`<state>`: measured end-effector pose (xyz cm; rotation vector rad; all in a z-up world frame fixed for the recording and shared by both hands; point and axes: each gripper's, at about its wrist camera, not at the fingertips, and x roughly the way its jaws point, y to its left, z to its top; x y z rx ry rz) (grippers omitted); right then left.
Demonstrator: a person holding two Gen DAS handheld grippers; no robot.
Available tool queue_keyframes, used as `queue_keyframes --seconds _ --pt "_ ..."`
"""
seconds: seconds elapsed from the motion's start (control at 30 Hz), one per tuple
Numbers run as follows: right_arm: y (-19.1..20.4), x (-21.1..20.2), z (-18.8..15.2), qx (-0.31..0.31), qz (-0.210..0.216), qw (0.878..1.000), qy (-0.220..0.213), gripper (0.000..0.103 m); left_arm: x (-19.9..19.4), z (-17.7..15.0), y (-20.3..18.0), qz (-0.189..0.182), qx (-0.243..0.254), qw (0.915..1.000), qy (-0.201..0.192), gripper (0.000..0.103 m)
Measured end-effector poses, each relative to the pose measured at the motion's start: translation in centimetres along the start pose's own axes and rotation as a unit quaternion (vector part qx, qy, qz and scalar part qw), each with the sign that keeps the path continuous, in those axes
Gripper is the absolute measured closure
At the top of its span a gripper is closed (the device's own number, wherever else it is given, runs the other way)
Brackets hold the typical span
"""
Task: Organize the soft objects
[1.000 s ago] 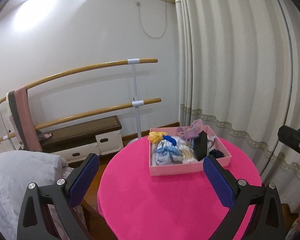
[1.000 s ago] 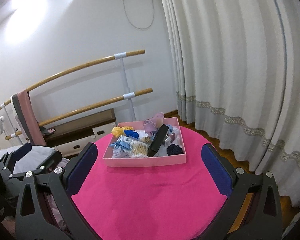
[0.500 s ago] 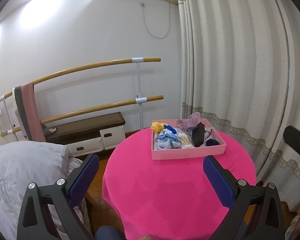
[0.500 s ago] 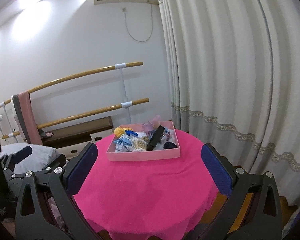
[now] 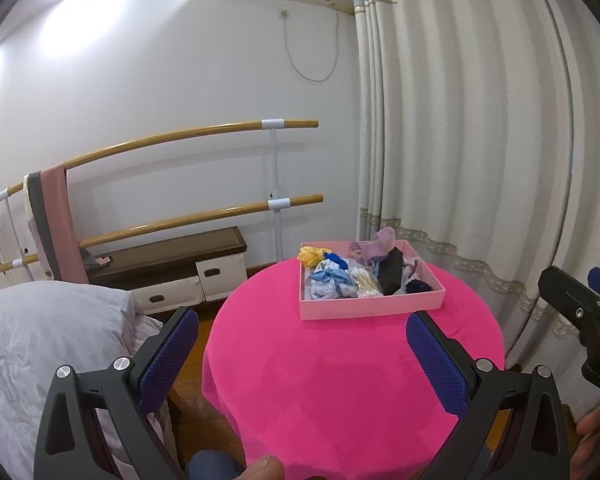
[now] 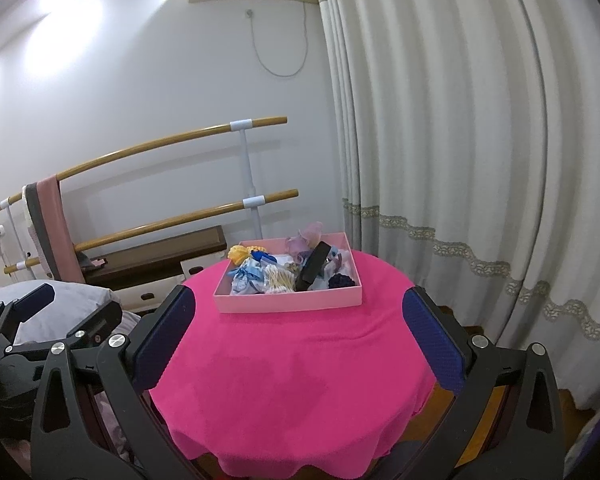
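Observation:
A shallow pink box (image 5: pixel 372 308) (image 6: pixel 288 303) stands at the far side of a round table under a pink cloth (image 5: pixel 340 376) (image 6: pixel 300 368). It holds several soft items: a yellow one (image 5: pixel 310 255), blue ones (image 5: pixel 330 278), a lilac one (image 5: pixel 374 245), a dark navy one (image 6: pixel 342 281), and a black flat object (image 6: pixel 314 266). My left gripper (image 5: pixel 302 354) is open and empty, well short of the box. My right gripper (image 6: pixel 298 336) is open and empty, also back from the box.
Wooden barre rails (image 5: pixel 188 136) with a pink-grey cloth (image 5: pixel 56 216) run along the white wall. A low bench with white drawers (image 5: pixel 172 272) stands below. A grey pillow (image 5: pixel 40 336) lies left. Curtains (image 5: pixel 480 140) hang at right. The right gripper shows in the left wrist view (image 5: pixel 580 320).
Both grippers have pulled back and up from the table, so the box looks smaller and farther. Both stay open and empty.

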<state>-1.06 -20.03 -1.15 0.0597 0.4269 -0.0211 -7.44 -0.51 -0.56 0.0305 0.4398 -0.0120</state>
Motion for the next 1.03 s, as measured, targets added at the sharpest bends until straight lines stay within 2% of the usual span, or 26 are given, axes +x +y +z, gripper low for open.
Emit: queue_keyframes --seconds 1.03 --pt "0.03 -0.34 -0.23 -0.006 0.000 1.000 -0.001 0.000 0.47 -0.67 0.21 -0.010 -0.009 0.9999 -0.007 0.000"
